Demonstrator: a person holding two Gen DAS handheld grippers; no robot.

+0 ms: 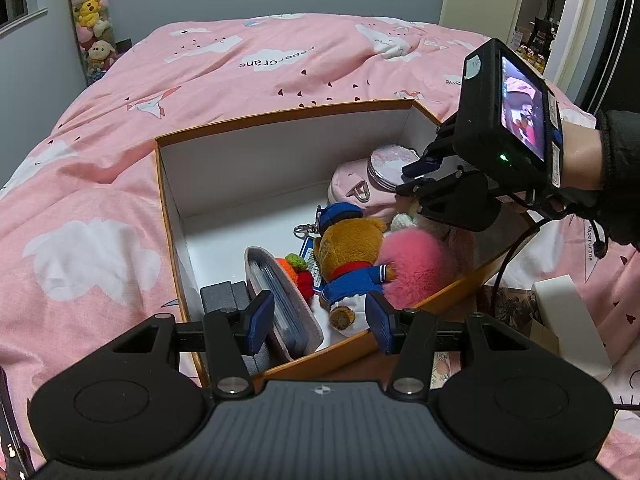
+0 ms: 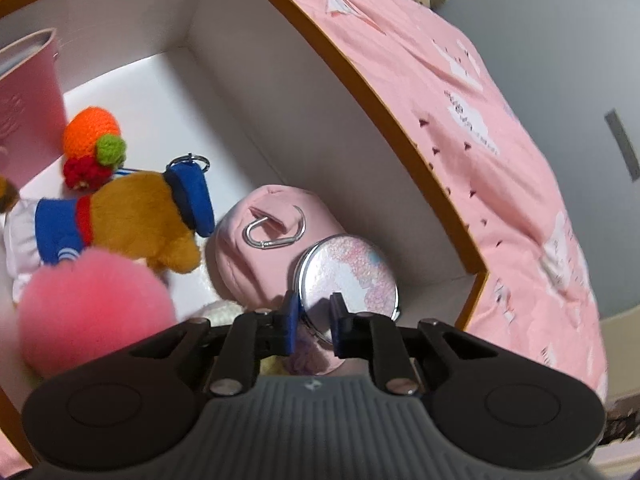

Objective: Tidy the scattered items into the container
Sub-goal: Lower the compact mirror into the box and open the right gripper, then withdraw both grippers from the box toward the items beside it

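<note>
An orange-rimmed white box point(image 1: 280, 114) point(image 2: 360, 80) sits on the bed. Inside lie a brown bear in a blue sailor suit point(image 1: 348, 252) point(image 2: 136, 216), a pink pompom point(image 1: 416, 264) point(image 2: 92, 308), an orange crochet charm point(image 1: 294, 266) point(image 2: 92, 136), a pink-grey card case point(image 1: 280, 300) and a pink pouch point(image 1: 348, 188) point(image 2: 256, 256). My right gripper point(image 2: 314, 320) point(image 1: 406, 178) is inside the box's far right corner, shut on the rim of a round silver mirror point(image 2: 352, 272) point(image 1: 390, 166) that rests on the pouch. My left gripper point(image 1: 320, 324) hangs open over the box's near edge, holding nothing.
A pink cloud-print duvet point(image 1: 120, 184) surrounds the box. A white block point(image 1: 568, 320) lies to the right of the box, beside patterned cards. A hanging column of plush toys point(image 1: 94, 20) is at the back left. A person's sleeved hand point(image 1: 600, 160) holds the right gripper.
</note>
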